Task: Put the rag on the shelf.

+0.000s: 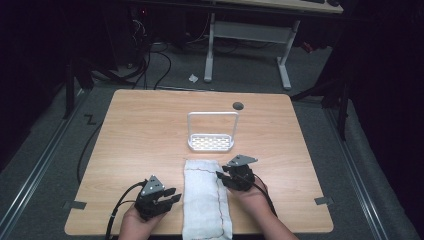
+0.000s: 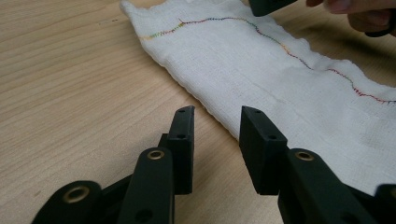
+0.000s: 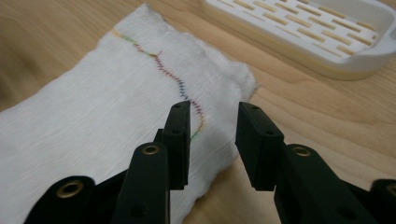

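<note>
Flanking a folded white cloth, left claw and right claw, both parted, gripping nothing

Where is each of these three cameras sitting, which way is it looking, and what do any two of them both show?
High view: above the person's side, looking forward and down on the table; both hands, left gripper and right gripper show.
Left gripper view: rides the left gripper, facing the white cloth; open jaws show.
Right gripper view: rides the right gripper, facing the cloth's edge and white rack; open jaws show.
All three share the cloth.
</note>
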